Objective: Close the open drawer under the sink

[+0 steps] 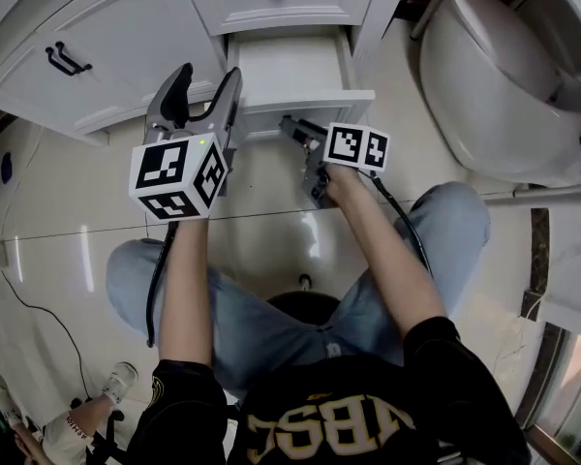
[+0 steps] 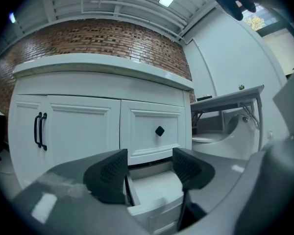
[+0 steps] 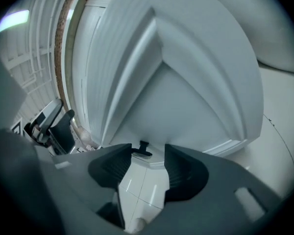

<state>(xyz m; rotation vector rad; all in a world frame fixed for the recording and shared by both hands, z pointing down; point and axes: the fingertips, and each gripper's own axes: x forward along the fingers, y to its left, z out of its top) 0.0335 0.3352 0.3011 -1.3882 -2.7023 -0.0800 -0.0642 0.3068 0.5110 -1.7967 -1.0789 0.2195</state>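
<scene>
The white drawer (image 1: 292, 74) under the sink stands pulled out of the vanity, its front panel (image 1: 308, 110) facing me. My left gripper (image 1: 208, 80) is open at the drawer's left front corner. In the left gripper view the drawer (image 2: 154, 199) lies low between the spread fingers (image 2: 108, 173), touching neither. My right gripper (image 1: 292, 129), rolled onto its side, sits close to the front panel. In the right gripper view the white panel (image 3: 186, 97) fills the frame and a small black handle (image 3: 143, 148) shows just beyond the narrowly parted fingertips, with nothing gripped.
A shut upper drawer with a black diamond knob (image 2: 159, 130) is above the open one. A cabinet door with a black bar handle (image 1: 66, 60) is to the left. A white toilet (image 1: 504, 76) stands at the right. My knees and glossy floor tiles (image 1: 77, 201) are below.
</scene>
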